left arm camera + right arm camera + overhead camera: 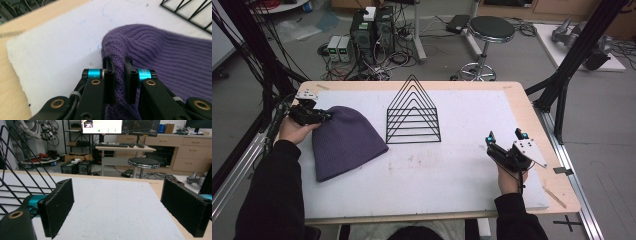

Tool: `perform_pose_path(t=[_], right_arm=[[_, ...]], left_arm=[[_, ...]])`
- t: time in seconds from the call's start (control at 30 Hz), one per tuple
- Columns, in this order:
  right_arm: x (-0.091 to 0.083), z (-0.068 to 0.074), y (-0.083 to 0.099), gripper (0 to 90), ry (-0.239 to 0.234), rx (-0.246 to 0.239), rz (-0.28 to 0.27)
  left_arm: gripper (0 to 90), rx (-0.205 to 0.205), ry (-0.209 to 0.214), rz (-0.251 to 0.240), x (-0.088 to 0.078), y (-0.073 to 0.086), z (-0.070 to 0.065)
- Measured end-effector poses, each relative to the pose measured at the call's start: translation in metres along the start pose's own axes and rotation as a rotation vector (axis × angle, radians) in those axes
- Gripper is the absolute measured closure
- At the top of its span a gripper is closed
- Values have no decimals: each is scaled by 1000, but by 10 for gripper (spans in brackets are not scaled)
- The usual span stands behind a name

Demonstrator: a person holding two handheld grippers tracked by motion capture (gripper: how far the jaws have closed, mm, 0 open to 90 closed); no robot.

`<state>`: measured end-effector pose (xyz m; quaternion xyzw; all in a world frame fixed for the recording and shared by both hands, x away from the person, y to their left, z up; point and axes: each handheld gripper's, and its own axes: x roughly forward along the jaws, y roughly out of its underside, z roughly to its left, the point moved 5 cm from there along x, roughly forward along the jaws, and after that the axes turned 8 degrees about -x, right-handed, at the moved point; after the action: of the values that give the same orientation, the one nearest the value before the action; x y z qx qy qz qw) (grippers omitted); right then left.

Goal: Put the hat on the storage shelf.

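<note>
Purple beanie [160,57] edge pinched between closed left gripper [117,82] jaws; right gripper [117,207] wide, empty.

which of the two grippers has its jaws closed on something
The left gripper: its jaws pinch a fold of the purple beanie near the crown. The right gripper rests with its jaws wide apart and nothing between them.
</note>
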<state>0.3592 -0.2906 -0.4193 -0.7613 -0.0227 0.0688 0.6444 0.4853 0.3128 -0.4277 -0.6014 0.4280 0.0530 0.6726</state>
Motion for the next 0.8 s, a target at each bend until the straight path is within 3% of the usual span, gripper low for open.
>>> perform_pose_path(t=[0.3, 0.8], right_arm=[[0, 1, 0, 107, -3, -4, -2], [0, 2, 0, 107, -3, 2, 1]], left_arm=[[820, 87, 13, -165, -33, -24, -30], [819, 221, 73, -322, -80, -54, -80]])
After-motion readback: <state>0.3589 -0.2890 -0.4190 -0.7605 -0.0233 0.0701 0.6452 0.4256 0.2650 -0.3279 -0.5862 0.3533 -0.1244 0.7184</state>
